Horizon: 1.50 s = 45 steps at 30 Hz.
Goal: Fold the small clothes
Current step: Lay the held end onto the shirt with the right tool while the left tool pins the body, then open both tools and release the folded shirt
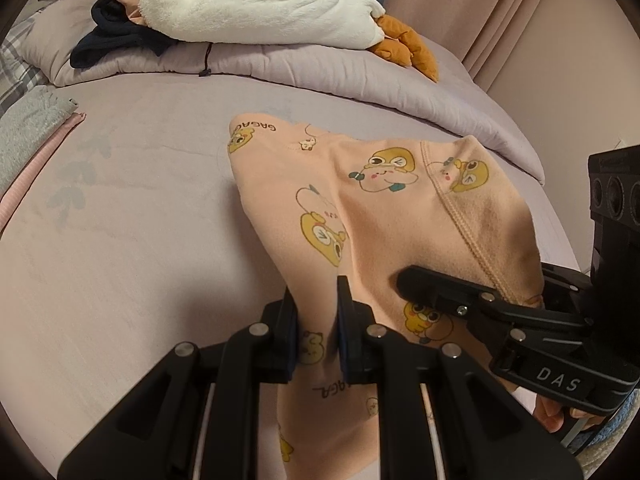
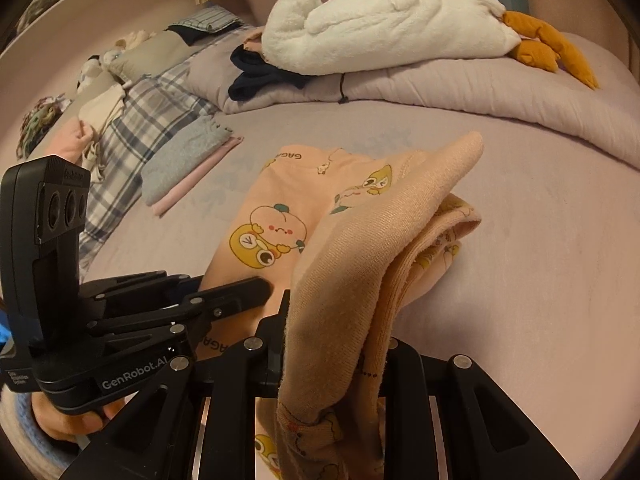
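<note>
On the lilac bedsheet [image 1: 120,220], the peach cartoon-print baby garment [image 1: 360,208] lies partly spread, its long axis running away from both claws toward the rolled duvet [image 1: 320,80]. The near end is lifted: the left gripper [image 1: 318,320] has its jaws closed on a pinch of the near edge, and the right gripper [image 2: 332,344] is clamped on a thick doubled fold that drapes up over its fingers (the cloth hides its tips). Both grips sit side by side, touching cloth, so I judge the fold must carry forward along that axis. Beyond lie a white plush goose [image 2: 384,20], dark navy clothing [image 2: 256,76] and, at left, a folded grey-and-pink stack [image 2: 188,164].
</note>
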Available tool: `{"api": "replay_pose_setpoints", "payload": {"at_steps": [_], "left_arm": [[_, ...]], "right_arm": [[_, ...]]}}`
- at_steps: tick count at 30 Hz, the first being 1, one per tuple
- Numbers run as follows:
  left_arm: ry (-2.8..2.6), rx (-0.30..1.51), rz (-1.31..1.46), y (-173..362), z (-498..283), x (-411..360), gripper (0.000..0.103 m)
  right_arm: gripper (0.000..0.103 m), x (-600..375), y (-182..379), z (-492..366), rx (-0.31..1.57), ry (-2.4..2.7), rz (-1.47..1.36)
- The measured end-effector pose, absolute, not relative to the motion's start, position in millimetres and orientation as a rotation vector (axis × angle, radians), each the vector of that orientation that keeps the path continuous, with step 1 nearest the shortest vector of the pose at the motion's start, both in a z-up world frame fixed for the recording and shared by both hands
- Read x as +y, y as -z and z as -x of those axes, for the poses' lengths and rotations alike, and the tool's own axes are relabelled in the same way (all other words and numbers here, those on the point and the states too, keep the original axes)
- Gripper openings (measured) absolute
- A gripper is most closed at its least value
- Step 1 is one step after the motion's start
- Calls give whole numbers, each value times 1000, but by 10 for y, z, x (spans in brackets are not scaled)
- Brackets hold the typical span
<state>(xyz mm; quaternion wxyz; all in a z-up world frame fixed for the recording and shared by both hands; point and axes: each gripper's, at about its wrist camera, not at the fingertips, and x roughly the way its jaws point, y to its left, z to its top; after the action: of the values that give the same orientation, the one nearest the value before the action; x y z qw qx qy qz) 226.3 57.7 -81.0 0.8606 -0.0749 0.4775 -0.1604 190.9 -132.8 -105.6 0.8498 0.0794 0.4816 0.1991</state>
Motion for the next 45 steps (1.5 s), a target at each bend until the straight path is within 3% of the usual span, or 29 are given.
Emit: {"api": "replay_pose_setpoints", "payload": {"at_steps": [23, 33, 38, 41, 43, 45], "left_arm": [[288, 1047, 170, 1058, -2594, 757, 15], [258, 1129, 172, 1393, -2758, 765, 17], [242, 1144, 172, 1438, -2758, 796, 26], [226, 1145, 150, 1454, -2746, 800, 34], [213, 1141, 138, 1457, -2738, 812, 39], [204, 1144, 133, 1470, -2731, 831, 44]], "right_arm": [[24, -1114, 1201, -2159, 1036, -418, -135], [24, -1157, 1544, -2312, 1124, -402, -189], [24, -1287, 1636, -2330, 1161, -395, -246], [31, -1371, 1721, -2328, 1202, -377, -276], [43, -1422, 1756, -2321, 1219, -360, -288], [46, -1491, 1783, -2300, 1231, -356, -310]]}}
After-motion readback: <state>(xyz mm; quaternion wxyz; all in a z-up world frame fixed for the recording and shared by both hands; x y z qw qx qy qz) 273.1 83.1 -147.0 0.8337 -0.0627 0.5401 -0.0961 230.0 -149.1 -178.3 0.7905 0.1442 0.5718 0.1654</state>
